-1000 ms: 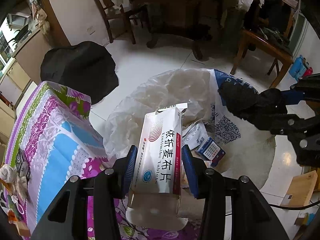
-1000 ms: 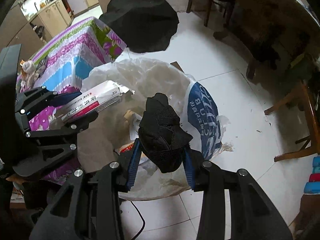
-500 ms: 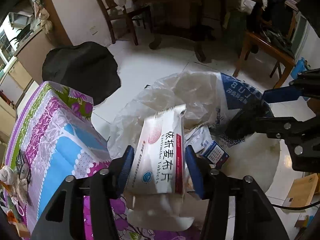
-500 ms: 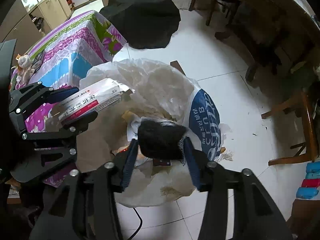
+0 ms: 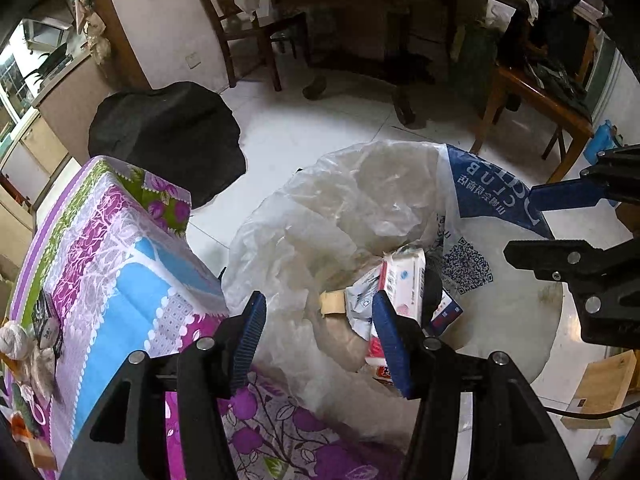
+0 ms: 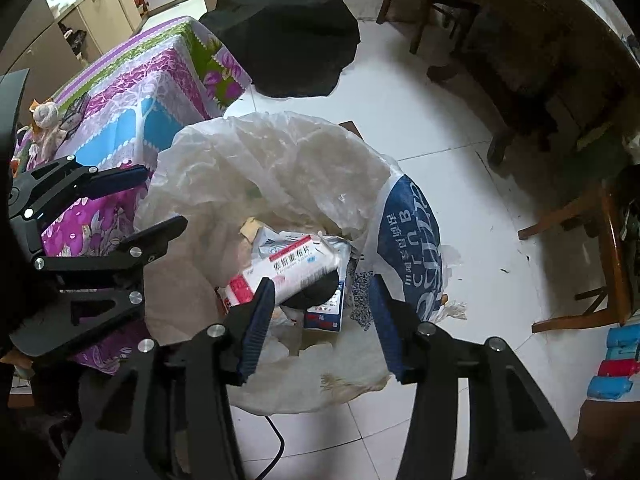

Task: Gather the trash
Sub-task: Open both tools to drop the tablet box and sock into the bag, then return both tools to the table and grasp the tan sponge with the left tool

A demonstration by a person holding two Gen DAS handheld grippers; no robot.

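A white and blue plastic trash bag (image 5: 360,208) stands open on the floor; it also shows in the right wrist view (image 6: 280,168). A white medicine box (image 6: 288,270) with red print lies inside it on other packets, over a black cloth lump (image 6: 316,290). The box also shows in the left wrist view (image 5: 402,280). My left gripper (image 5: 318,332) is open and empty above the bag's near edge. My right gripper (image 6: 320,320) is open and empty above the bag's mouth.
A table with a purple, blue and green flowered cloth (image 5: 120,264) stands left of the bag, with small clutter at its far end. A black cloth heap (image 5: 168,136) lies on the white tiled floor behind. Wooden chairs (image 5: 248,20) and a dark table stand further back.
Both grippers opened. The white medicine box dropped from the left gripper into the bag, and the black cloth lump dropped from the right gripper into the bag.
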